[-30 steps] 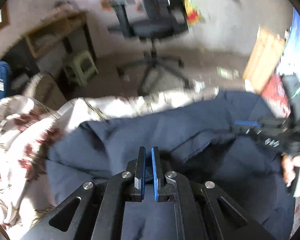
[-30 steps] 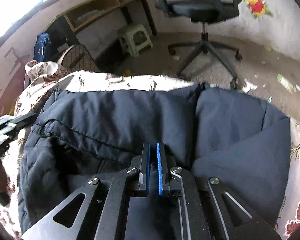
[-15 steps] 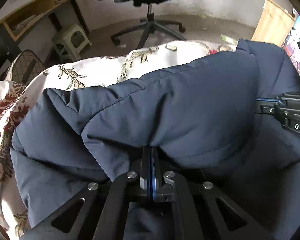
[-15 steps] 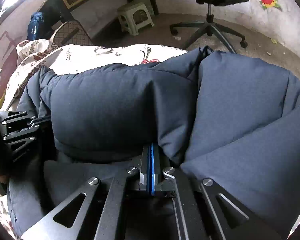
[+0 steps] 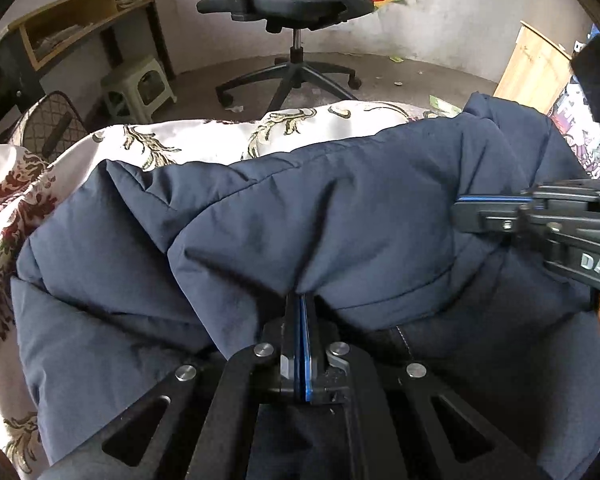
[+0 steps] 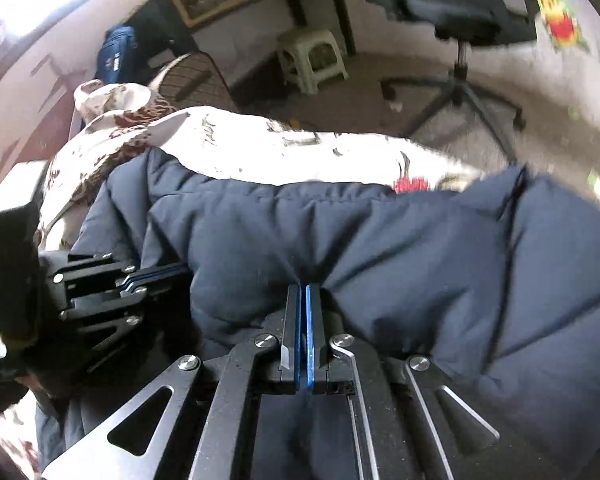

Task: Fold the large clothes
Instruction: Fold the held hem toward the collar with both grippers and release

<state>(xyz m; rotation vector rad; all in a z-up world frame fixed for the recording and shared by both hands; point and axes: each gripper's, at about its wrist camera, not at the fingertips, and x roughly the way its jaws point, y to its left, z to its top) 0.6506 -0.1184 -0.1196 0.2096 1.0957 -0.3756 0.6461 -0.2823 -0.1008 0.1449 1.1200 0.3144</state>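
Observation:
A large navy padded jacket (image 5: 320, 208) lies on a floral bedspread (image 5: 204, 140). My left gripper (image 5: 302, 300) is shut on a fold of the jacket's near edge, with the puffy cloth bulging over the fingertips. My right gripper (image 6: 304, 290) is shut on another fold of the jacket (image 6: 400, 248). The right gripper also shows in the left wrist view (image 5: 496, 208) at the right, clamped on the cloth. The left gripper shows in the right wrist view (image 6: 156, 276) at the left, likewise clamped.
Beyond the bed's far edge stand a black office chair (image 5: 292, 4), a pale green stool (image 5: 138, 88), a wooden desk (image 5: 80, 20) and a checked bag (image 5: 52, 128). A wooden board (image 5: 536, 68) leans at the right. Litter lies on the floor.
Both grippers went from slightly open to shut on the jacket's edge, then carried the fold forward over the jacket toward the bed's far side. The right wrist view is now blurred by motion.

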